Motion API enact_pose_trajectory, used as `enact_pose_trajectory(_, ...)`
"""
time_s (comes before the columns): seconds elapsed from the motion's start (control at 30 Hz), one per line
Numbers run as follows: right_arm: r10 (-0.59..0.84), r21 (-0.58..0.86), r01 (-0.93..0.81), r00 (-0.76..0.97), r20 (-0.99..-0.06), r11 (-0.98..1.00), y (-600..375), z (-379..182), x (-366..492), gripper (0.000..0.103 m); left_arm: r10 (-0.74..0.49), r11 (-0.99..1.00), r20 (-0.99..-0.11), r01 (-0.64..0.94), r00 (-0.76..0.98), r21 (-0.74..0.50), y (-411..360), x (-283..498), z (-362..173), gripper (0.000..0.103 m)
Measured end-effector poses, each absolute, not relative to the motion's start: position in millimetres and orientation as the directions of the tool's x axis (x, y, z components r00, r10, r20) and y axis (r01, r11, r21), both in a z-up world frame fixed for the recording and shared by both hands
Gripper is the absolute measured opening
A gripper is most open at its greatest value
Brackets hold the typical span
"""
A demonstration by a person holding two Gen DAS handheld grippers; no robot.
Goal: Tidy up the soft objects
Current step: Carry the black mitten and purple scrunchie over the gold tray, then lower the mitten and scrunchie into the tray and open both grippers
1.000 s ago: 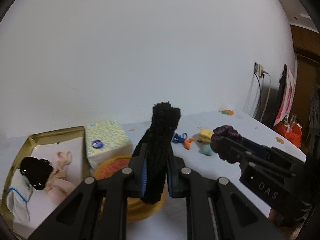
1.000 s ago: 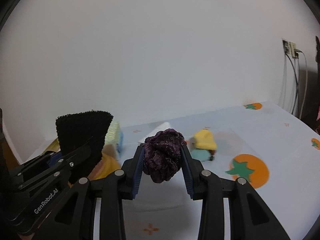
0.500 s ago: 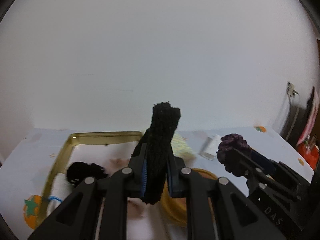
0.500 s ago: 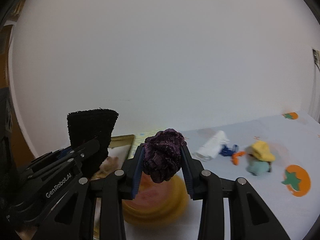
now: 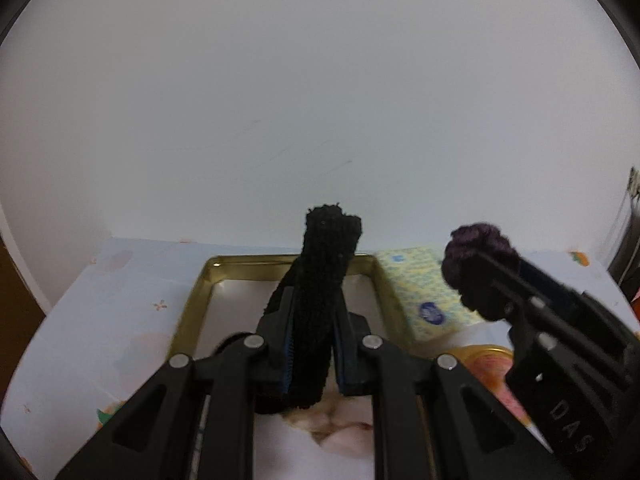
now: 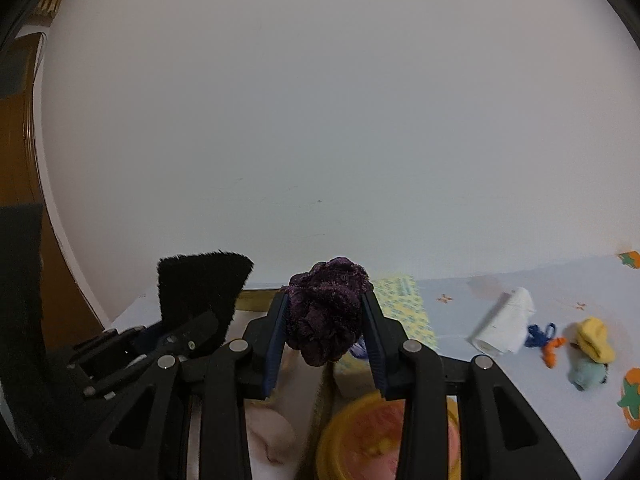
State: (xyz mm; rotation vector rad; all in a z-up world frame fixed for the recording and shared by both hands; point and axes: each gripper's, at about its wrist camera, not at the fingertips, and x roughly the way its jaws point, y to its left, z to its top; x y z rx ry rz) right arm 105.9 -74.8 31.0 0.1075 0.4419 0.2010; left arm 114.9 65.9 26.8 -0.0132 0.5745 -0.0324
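left gripper [image 5: 312, 344] jaws clamped on flat black fuzzy cloth [image 5: 320, 280], held upright over gold metal tray [image 5: 192, 308]. right gripper [image 6: 324, 336] jaws pressed on dark purple fluffy scrunchie [image 6: 326, 312], held above tray edge. round yellow tub [image 6: 360, 440] seen just below. yellow patterned tissue pack [image 5: 424, 296] placed beside tray. white rolled cloth [image 6: 504, 324] and small toys [image 6: 592, 352] left farther right on blue tablecloth [image 6: 560, 380].

Blk cloth [image 5: 320, 300], purple scrunchie [image 6: 326, 316], gold tray [image 5: 192, 312]
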Motion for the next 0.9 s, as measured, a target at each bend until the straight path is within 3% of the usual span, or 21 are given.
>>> enact_pose_trajectory(0.37,0.266,0.186,-0.195,0.791,-0.551,0.963,-52,21,171,0.039,0.048,0.997,-0.662,-0.074,0.748,-0.012,92,157,8,0.014)
enact_pose_trajectory(0.8,0.326,0.257,-0.204,0.683,-0.654,0.944,-53,-13,225,0.041,0.108,0.993,-0.706,-0.106,0.700,0.047,103,170,-7,0.014)
enact_pose_trajectory(0.87,0.361,0.294,-0.216,0.662,-0.657,0.931,-50,-12,226,0.048,0.102,0.993,-0.707,-0.114,0.699,0.031,107,171,-6,0.019)
enact_pose_trajectory(0.9,0.380,0.315,-0.220,0.649,-0.659,0.923,-51,-12,229,0.052,0.098,0.993,-0.709,-0.116,0.699,0.023,110,173,-7,0.028)
